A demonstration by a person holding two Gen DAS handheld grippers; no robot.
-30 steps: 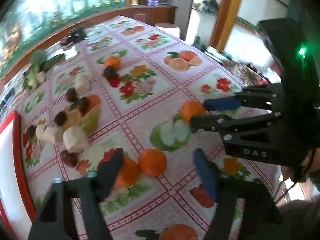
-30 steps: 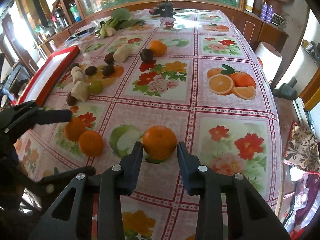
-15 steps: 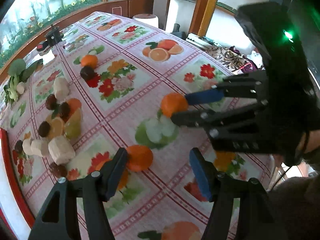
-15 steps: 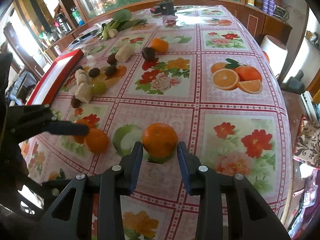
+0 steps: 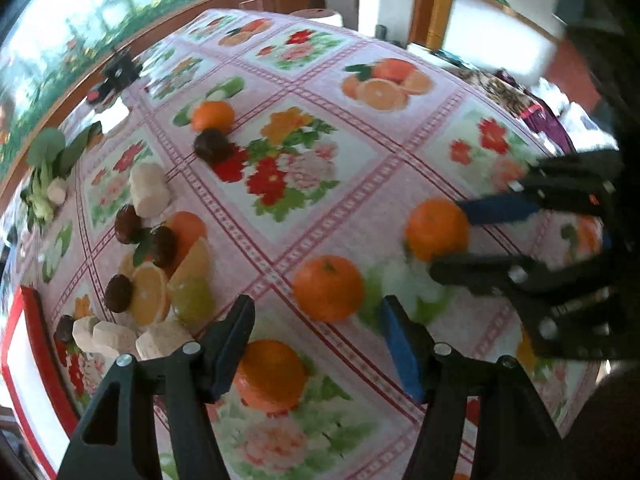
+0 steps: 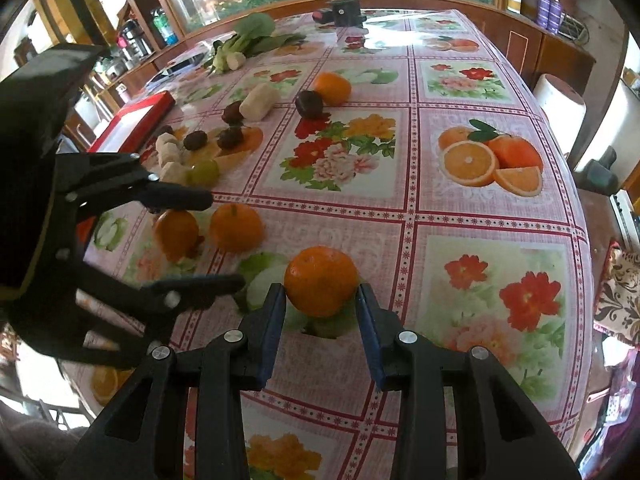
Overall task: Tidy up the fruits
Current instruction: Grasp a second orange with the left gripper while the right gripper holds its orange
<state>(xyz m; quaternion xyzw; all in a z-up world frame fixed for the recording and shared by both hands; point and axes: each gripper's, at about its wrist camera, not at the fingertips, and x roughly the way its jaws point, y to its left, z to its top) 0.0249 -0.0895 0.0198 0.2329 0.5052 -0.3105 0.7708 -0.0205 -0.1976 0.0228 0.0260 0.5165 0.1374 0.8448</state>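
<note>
Right hand-held gripper (image 6: 320,312): we see its blue pads closed on the sides of a mandarin (image 6: 321,280), gripping it just above the worktop (image 6: 496,216).
Held mandarin: in the left wrist view we find this same mandarin (image 5: 436,229) pinched between the right hand-held gripper's fingers (image 5: 496,208).
Left hand-held gripper (image 5: 316,344): we see its jaws standing open and gripping nothing, tilted down over the worktop (image 5: 360,184).
Second mandarin (image 5: 329,289): lies loose on the cloth just left of the held mandarin, ahead of the left hand-held gripper's open fingertips and touching neither pad.
Third mandarin (image 5: 269,378): sits beside the second, further from the held mandarin, partly behind the left finger of the left hand-held gripper.
Fourth mandarin (image 6: 331,88): far across the worktop from the held mandarin, touching a dark round fruit (image 6: 309,104).
Mixed pile (image 5: 160,280): we make out pale chunks, dark round fruits and a green piece, well apart from the held mandarin, near a red-edged tray (image 5: 28,360).
Bok choy (image 6: 248,40): near the far edge, beyond the pile.
</note>
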